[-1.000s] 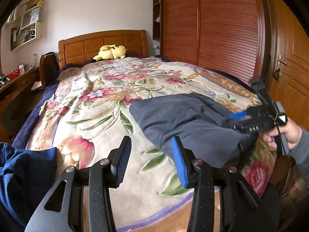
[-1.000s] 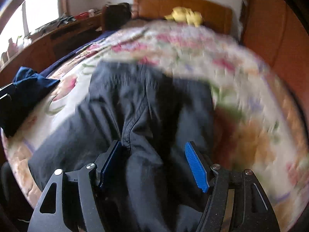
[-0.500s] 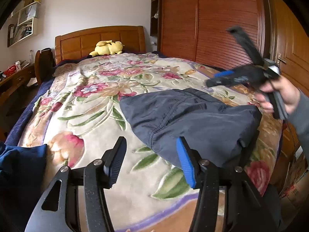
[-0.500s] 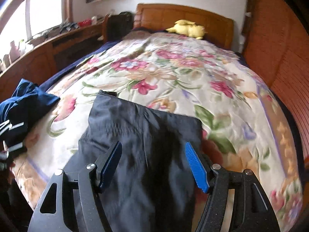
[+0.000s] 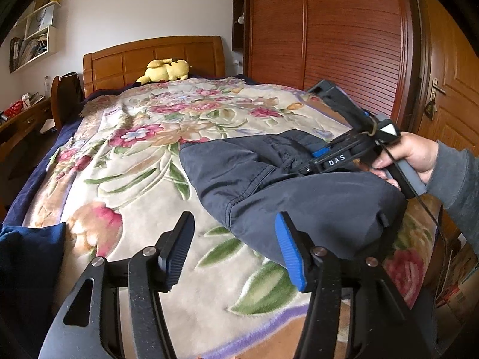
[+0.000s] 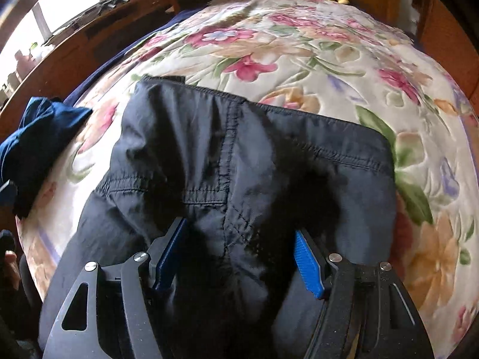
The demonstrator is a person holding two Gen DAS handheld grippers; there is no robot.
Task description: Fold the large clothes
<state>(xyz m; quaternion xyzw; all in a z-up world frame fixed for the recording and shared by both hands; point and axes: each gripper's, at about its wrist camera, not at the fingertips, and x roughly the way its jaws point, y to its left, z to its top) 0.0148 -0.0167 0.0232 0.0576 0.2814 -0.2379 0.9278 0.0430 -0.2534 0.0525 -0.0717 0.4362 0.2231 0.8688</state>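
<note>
**Dark trousers on the flowery bed, mid-fold**

Bedroom scene: a bed with a big floral blanket fills most of both views, wooden headboard at the far end with a yellow plush toy against it, and a wall of wooden wardrobe doors down the right.

Going left to right. At the near left edge sits a bundle of blue cloth, not part of this fold as far as I can tell. Next is the left gripper, low over bare blanket near the bed's foot. Its jaws have just been opening and stand moderately apart with nothing between them; the right one is just beside the trousers' near edge.

Then the dark grey trousers, lying near the right side of the bed's foot, already doubled over into a puffy bundle. Fabric looks light, soft and a bit slick, nylon-ish, so I'd guess it slumps and slides rather than holding a crease. Best grab is probably a stitched seam or hem, where it's thicker.

Rightmost, the right gripper, held in a hand with a grey sleeve, is angled steeply down onto the top of the bundle. Its jaws have just been closing, half open now, straddling a ridge of cloth along the centre seam; I don't see the pads pinching it yet.
</note>
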